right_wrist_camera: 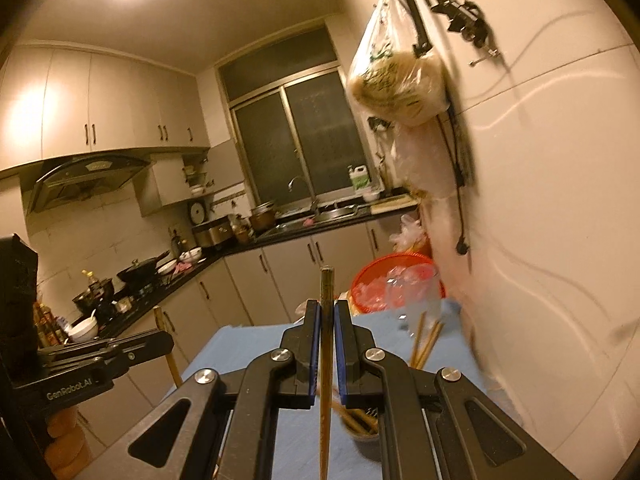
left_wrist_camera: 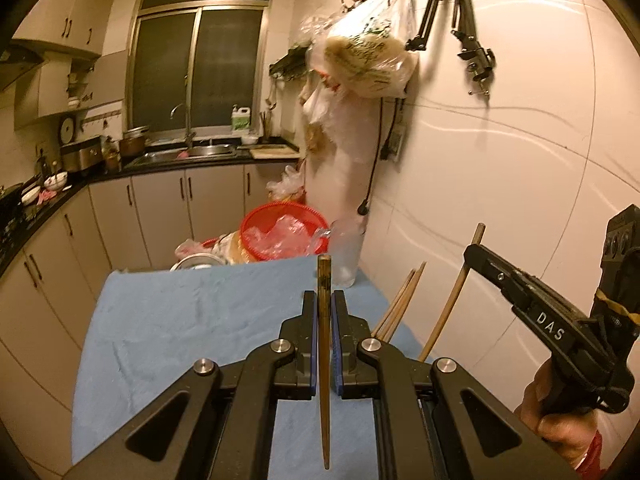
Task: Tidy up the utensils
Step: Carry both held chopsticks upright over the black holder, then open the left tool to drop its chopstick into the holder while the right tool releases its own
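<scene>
Blue cloth is covering the worktop, and both grippers are hovering above it, each gripping one wooden chopstick. The left gripper is holding its chopstick between narrow jaws, the stick pointing forward past the fingertips and running back under the camera. The right gripper is clamping a second chopstick the same way, jaws narrow around it. In the left wrist view the right gripper is showing at the right edge, its chopstick sticking up beyond the jaws. More chopsticks are standing tilted in a holder near the worktop's right edge, close to the white wall; the holder is lying partly hidden below the right gripper. A clear plastic cup is standing at the far right corner, and a red basket is sitting beyond the far edge.
</scene>
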Demonstrator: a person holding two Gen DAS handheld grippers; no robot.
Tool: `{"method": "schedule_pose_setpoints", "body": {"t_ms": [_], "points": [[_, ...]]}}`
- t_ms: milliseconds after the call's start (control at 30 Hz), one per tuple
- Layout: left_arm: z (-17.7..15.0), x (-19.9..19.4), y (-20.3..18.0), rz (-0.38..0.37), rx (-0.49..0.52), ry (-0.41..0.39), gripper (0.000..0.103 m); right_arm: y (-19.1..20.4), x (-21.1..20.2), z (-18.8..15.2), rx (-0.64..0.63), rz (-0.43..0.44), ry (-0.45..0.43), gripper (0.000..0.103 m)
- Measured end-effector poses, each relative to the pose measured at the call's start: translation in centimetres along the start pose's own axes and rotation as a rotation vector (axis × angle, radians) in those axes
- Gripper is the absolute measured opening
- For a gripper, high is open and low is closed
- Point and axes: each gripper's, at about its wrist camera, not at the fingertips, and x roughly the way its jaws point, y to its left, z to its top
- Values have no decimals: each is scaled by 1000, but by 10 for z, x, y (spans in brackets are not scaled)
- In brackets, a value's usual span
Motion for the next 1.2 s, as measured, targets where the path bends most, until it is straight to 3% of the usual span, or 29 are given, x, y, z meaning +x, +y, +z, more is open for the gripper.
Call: {"method": "schedule_pose_setpoints", "body": {"t_ms": [300, 467, 800, 1200], "points": [[40, 38, -23, -12, -21, -78, 7, -29, 22, 25, 45, -55, -57, 7], [47, 66, -24, -13, -68, -106, 7, -41, 39, 28, 48, -88, -87, 8], [17, 112, -25, 24, -72, -94, 7, -50, 76, -3, 10, -94, -34, 8], [-3, 122, -29, 34, -52, -33, 7, -50, 90, -27, -15, -42, 74, 10]]}}
